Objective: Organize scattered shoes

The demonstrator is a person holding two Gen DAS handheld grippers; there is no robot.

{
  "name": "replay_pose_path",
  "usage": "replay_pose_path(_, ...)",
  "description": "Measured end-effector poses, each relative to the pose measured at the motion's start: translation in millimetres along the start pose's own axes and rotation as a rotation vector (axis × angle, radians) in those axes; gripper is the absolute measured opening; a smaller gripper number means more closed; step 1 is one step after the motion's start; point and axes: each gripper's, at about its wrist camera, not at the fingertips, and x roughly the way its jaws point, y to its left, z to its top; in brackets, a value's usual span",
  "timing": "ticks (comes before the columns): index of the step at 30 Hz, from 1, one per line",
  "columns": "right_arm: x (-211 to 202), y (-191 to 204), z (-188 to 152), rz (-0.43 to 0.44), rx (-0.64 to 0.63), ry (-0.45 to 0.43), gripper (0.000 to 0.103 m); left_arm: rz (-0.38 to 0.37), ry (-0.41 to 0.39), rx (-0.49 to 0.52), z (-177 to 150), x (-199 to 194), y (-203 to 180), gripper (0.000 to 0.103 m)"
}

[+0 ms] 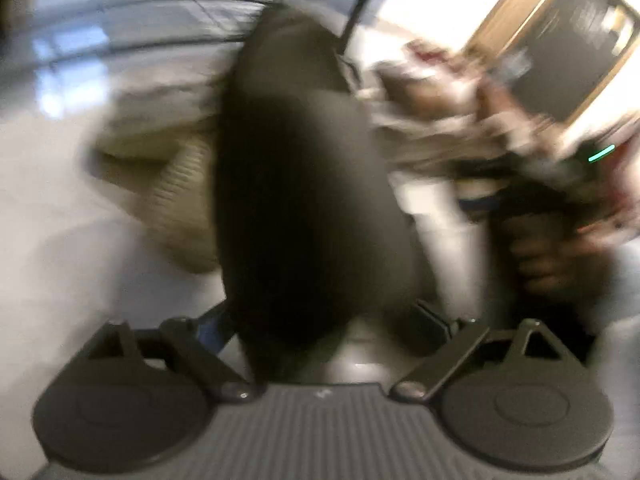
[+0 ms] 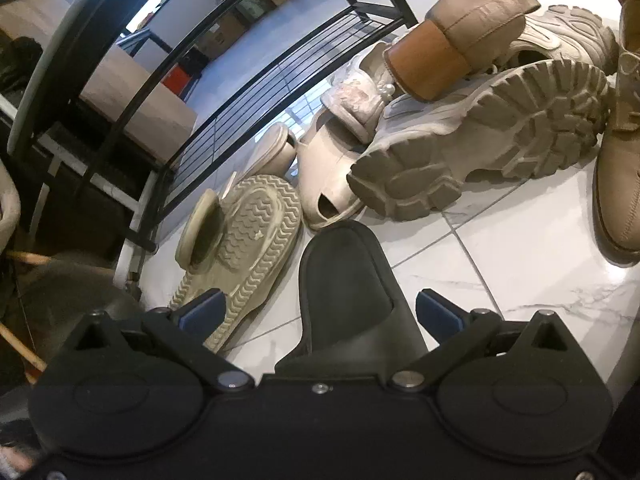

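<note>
In the right wrist view, the right gripper (image 2: 318,316) has its 2 blue-padded fingers (image 2: 202,310) spread wide on either side of a black slide sandal (image 2: 348,284) lying on the white marble floor (image 2: 500,264); neither pad touches it. Ahead lie a cream sneaker (image 2: 248,236) sole-up, a chunky-soled trainer (image 2: 492,140) on its side, and a block-heeled tan boot (image 2: 452,40) on top of the pile, beside a black wire shoe rack (image 2: 248,92).

The left wrist view is heavily blurred. A black shoe (image 1: 304,200) sits between the fingers of the left gripper (image 1: 320,320); whether they clamp it, I cannot tell.
</note>
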Motion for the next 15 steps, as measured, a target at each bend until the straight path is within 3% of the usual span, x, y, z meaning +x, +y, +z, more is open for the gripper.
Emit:
replay_pose_path(8,7,4,-3,-0.001,-0.018,0.033,0.103,0.142,-0.203,-0.086,-12,-51,25,0.096)
replay_pose_path(13,17,38,-14,-0.005,-0.183,0.095,0.103,0.257,-0.326,-0.144,-25,-78,28,0.102)
replay_pose_path(15,25,63,-25,0.030,-0.296,0.137,0.103,0.315,-0.375,-0.161,-25,-81,27,0.102)
